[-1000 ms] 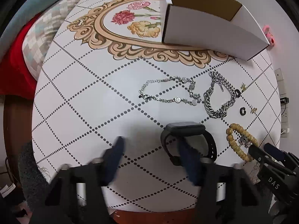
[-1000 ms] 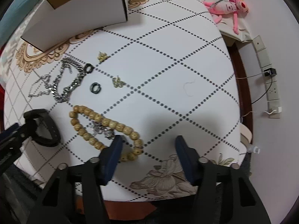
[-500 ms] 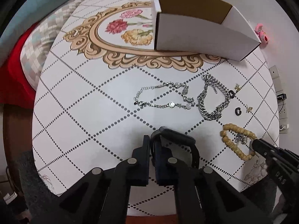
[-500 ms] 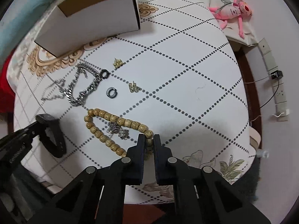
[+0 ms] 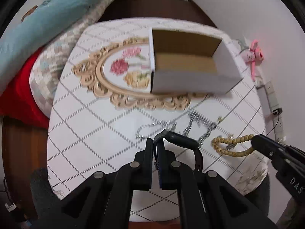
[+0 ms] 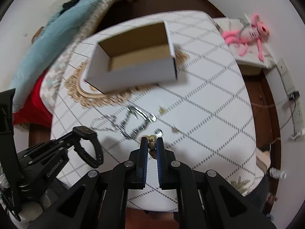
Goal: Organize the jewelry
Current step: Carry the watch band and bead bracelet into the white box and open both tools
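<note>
The left gripper [image 5: 155, 148] has its jaws clenched on the strap of a black smartwatch [image 5: 181, 143], which hangs clear of the desk [image 5: 95, 133]. The right gripper [image 6: 152, 147] grasps a wooden bead bracelet [image 5: 231, 146] by a bead or two, the loop drooping from the jaws. Both pieces look light. The watch band seems rubbery and springy, so a pinch across the flat strap should hold. The beads are round and likely slick, strung loosely, so they could roll out of the pinch. Silver chains [image 6: 131, 124] and small earrings [image 6: 163, 110] lie on the desk, near the open cardboard box [image 6: 133, 57] farther back.
</note>
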Motion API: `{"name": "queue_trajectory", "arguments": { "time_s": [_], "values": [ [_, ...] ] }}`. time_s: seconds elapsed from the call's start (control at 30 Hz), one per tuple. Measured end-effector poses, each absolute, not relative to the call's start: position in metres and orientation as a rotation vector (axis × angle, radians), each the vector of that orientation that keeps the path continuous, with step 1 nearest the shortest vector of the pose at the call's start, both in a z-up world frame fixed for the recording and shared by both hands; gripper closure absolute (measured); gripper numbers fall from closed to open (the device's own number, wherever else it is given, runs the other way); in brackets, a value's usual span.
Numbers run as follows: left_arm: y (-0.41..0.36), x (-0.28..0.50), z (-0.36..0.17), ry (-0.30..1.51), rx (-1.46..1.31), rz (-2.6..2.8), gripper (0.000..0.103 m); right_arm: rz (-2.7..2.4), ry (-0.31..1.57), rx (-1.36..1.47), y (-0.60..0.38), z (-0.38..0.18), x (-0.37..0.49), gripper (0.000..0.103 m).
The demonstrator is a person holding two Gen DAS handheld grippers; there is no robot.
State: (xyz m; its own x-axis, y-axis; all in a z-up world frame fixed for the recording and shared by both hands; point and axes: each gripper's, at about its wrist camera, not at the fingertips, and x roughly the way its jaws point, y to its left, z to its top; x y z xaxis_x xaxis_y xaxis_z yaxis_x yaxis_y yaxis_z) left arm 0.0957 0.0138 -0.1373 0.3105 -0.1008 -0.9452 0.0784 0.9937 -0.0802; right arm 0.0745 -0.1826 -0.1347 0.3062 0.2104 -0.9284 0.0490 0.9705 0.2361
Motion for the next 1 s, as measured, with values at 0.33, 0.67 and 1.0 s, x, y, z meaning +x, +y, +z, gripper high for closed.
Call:
{"name": "queue_trajectory", "arguments": {
  "time_s": [0.33, 0.67, 1.0],
  "values": [
    [0.000, 0.156, -0.080, 1.146, -0.059, -0.163, 0.101, 0.183, 1.102, 0.224, -0.179, -0.061, 0.123, 0.094],
    [-0.015, 0.231, -0.094, 1.211, -0.074, -0.204, 0.101, 0.219, 1.120, 0.249, -0.180, -0.062, 0.211, 0.094],
    [-0.016, 0.272, -0.117, 1.304, -0.110, -0.182, 0.071, 0.230, 1.196, 0.287, -0.190, -0.102, 0.256, 0.094]
  ]
}}
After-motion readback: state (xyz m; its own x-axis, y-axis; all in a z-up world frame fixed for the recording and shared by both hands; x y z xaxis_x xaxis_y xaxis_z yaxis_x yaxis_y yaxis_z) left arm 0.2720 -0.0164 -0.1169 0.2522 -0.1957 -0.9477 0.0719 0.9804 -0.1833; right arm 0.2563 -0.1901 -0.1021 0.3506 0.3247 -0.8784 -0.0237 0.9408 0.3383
